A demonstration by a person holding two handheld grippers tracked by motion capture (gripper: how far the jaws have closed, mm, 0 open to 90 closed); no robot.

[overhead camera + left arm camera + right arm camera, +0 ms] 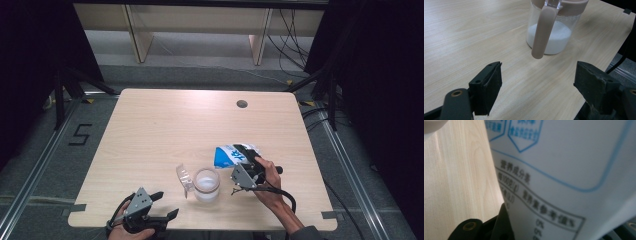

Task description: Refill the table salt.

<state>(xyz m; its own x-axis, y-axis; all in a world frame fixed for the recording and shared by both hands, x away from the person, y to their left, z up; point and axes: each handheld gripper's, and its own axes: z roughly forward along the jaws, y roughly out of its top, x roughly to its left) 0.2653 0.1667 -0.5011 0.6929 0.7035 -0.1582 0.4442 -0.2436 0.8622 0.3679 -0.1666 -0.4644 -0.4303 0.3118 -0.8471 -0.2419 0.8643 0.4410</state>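
Right tongs [246, 159] pinch the blue-and-white bag [231, 155], held above the counter [165, 125], right of centre, just beyond the jar [206, 184]. Bag's long axis runs left-right, tilted toward the jar. Left tongs [162, 205] spread wide, empty, near edge.

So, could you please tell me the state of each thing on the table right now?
Jar: upright, lid flipped open, partly filled with white powder.
Bag: blue and white, clamped in the right tongs, beside the jar.
Left tongs: open, holding nothing, near the table's front edge.
Table: bare apart from jar and bag.
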